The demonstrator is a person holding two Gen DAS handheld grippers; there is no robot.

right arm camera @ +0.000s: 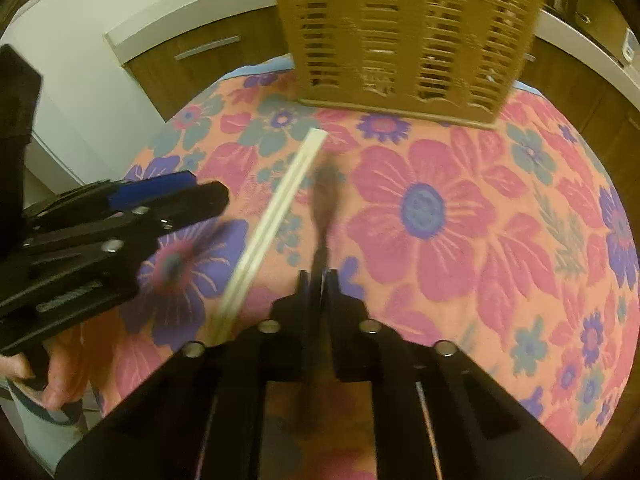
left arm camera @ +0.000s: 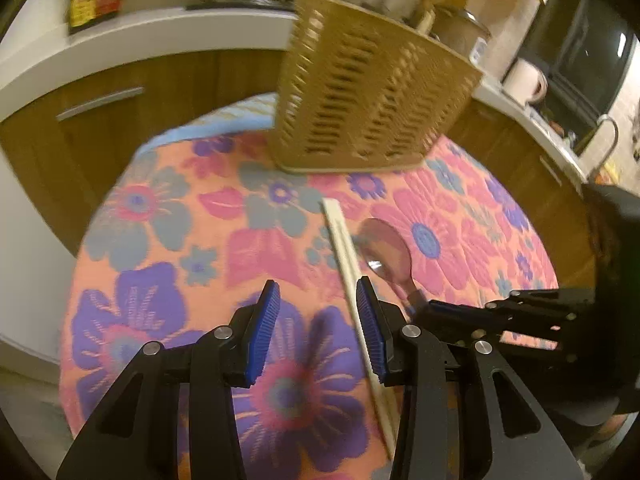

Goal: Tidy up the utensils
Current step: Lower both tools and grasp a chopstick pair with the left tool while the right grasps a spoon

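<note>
Right gripper [right arm camera: 319,280] clamped on blurred spoon [right arm camera: 325,200]; pale chopsticks [right arm camera: 276,216] just left on floral cloth [right arm camera: 460,208]; slatted basket [right arm camera: 408,36] beyond.

Left wrist cam: sits low over the floral tablecloth [left arm camera: 168,216], faces forward toward the brown slotted basket [left arm camera: 372,92] and kitchen counter [left arm camera: 132,36] behind. Right wrist cam: same heading, slightly nearer the basket [right arm camera: 404,36], probably a bit right of the other, though blur makes that uncertain. Shared: tablecloth [right arm camera: 460,208], basket, chopsticks [left arm camera: 348,264] [right arm camera: 276,208].
</note>
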